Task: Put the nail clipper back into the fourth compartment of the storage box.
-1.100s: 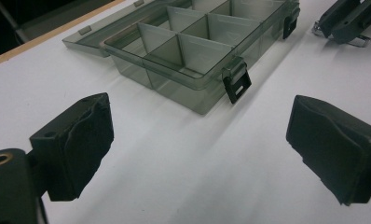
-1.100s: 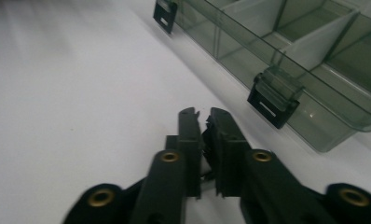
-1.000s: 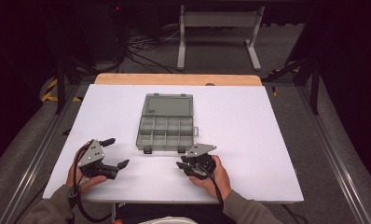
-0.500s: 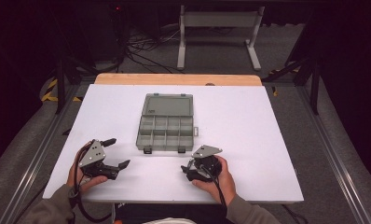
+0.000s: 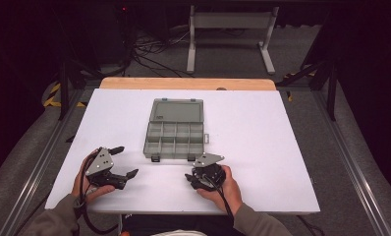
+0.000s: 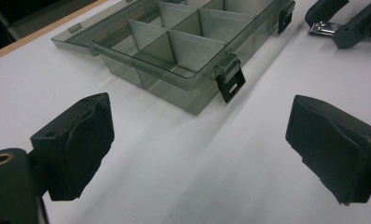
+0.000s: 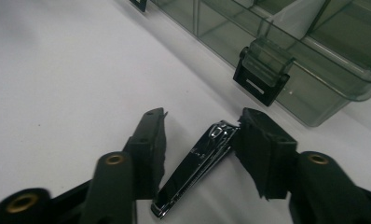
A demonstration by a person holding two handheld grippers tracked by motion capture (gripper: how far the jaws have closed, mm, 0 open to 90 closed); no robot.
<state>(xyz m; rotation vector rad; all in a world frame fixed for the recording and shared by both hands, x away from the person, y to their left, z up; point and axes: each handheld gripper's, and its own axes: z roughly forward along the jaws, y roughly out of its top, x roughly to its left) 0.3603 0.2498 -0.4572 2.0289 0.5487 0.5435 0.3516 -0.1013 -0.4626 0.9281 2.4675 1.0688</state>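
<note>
A smoky clear compartment box lies open mid-table, its lid flat behind it and its cells bare. A chrome nail clipper lies on the white table just in front of the box's latch. My right gripper straddles it. Its jaws have just been closing, the right pad is at the clipper's head, and a gap remains on the left side. My left gripper rests at the front left, wide open with nothing between its pads. In the left gripper view the clipper shows at top right.
The white table has a wooden strip along its far edge. The box has two dark latches on its near wall. Cables and a metal stand sit on the dark floor beyond. Rails run along both sides of the table.
The right gripper nudged a little to the right and came back beside the box's front. The left gripper has stayed put.
</note>
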